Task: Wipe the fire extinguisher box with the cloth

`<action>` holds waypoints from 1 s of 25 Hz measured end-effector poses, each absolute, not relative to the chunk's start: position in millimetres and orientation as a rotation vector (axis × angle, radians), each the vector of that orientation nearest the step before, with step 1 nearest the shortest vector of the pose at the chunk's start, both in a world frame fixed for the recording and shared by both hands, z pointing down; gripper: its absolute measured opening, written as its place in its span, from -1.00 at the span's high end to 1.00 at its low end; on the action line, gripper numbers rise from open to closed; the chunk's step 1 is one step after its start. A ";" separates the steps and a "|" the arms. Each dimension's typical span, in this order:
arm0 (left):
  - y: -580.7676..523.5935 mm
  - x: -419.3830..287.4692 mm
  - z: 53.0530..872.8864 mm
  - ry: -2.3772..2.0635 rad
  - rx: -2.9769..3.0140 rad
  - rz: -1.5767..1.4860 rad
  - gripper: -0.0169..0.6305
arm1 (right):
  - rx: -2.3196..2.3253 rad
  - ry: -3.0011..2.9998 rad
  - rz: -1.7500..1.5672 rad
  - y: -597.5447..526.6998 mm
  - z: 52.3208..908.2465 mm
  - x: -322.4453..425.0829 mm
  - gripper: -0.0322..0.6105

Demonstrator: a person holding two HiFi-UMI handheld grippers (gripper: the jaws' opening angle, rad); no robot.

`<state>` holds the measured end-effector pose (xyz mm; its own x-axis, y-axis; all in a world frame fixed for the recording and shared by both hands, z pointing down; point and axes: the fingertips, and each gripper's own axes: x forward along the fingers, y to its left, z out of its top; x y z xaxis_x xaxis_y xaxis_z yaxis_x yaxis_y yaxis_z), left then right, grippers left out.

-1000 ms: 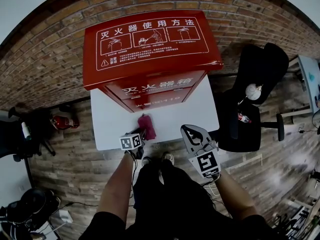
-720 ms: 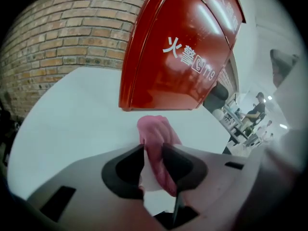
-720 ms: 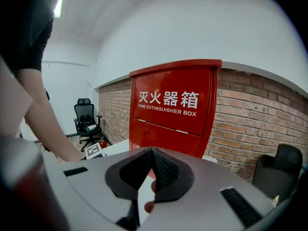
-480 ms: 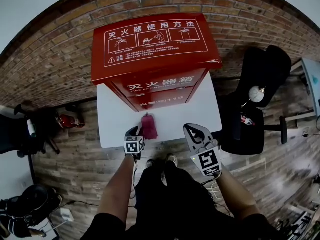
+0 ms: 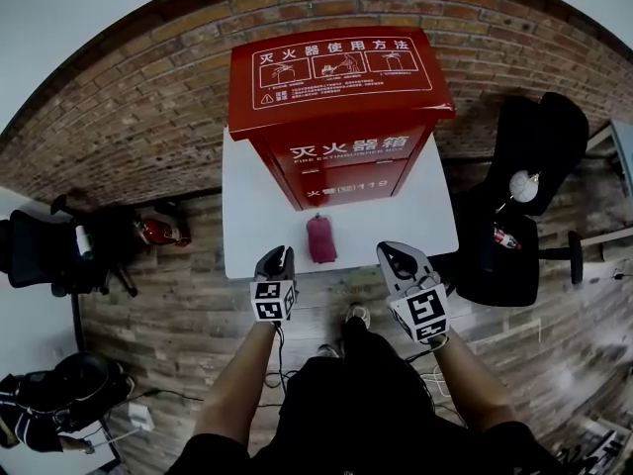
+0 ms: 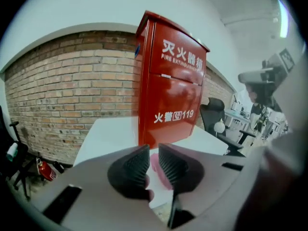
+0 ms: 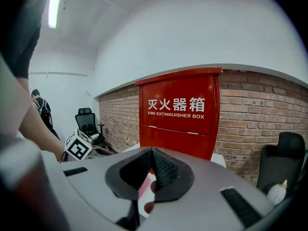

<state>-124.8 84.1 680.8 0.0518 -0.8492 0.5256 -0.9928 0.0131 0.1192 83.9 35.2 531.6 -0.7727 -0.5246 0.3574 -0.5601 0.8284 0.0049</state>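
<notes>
The red fire extinguisher box [image 5: 341, 107] stands upright at the back of a white table [image 5: 420, 221], against the brick wall. A crumpled pink cloth [image 5: 320, 238] lies on the table in front of the box, and nothing holds it. My left gripper [image 5: 276, 256] hovers at the table's front edge, left of the cloth, its jaws a narrow gap apart and empty. In the left gripper view the box [image 6: 168, 90] rises ahead and the cloth [image 6: 155, 165] shows through that gap. My right gripper [image 5: 398, 256] is shut and empty, right of the cloth, facing the box [image 7: 178, 114].
A black office chair [image 5: 524, 166] stands right of the table. A small red extinguisher [image 5: 158, 231] and dark gear [image 5: 45, 250] sit on the wooden floor at left. The brick wall [image 5: 129, 117] runs behind the box. A person's legs are below the table edge.
The left gripper was at the cloth a second ago; it has since drawn back to the table's front edge. The cloth stays on the table. The right gripper has barely moved.
</notes>
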 end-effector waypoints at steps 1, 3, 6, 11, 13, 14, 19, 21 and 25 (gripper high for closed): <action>92.2 -124.6 665.4 -1.857 1.898 0.394 0.69 | 0.816 -2.664 0.159 42.8 529.7 81.5 0.84; 109.4 -124.2 638.7 -1.880 1.928 0.358 0.73 | 0.825 -2.671 0.193 58.1 526.0 77.3 0.84; 138.9 -125.9 605.6 -1.913 1.957 0.338 0.79 | 0.861 -2.697 0.221 80.7 520.2 71.6 0.84; 189.2 -129.5 557.9 -1.955 2.013 0.311 0.83 | 0.891 -2.715 0.235 121.1 507.5 62.1 0.84; 207.7 -129.5 541.7 -1.964 2.040 0.298 0.84 | 0.899 -2.721 0.236 137.6 501.7 58.7 0.84; 216.5 -129.0 534.5 -1.966 2.055 0.291 0.84 | 0.904 -2.725 0.235 145.7 498.8 57.1 0.84; 256.5 -120.7 506.0 -1.948 2.125 0.254 0.84 | 0.938 -2.734 0.220 187.1 486.0 53.5 0.84; 271.1 -116.6 496.1 -1.939 2.144 0.234 0.84 | 0.949 -2.732 0.219 204.4 482.6 53.4 0.84; 293.7 -106.8 476.8 -1.922 2.193 0.202 0.84 | 0.960 -2.736 0.227 232.3 474.7 53.7 0.84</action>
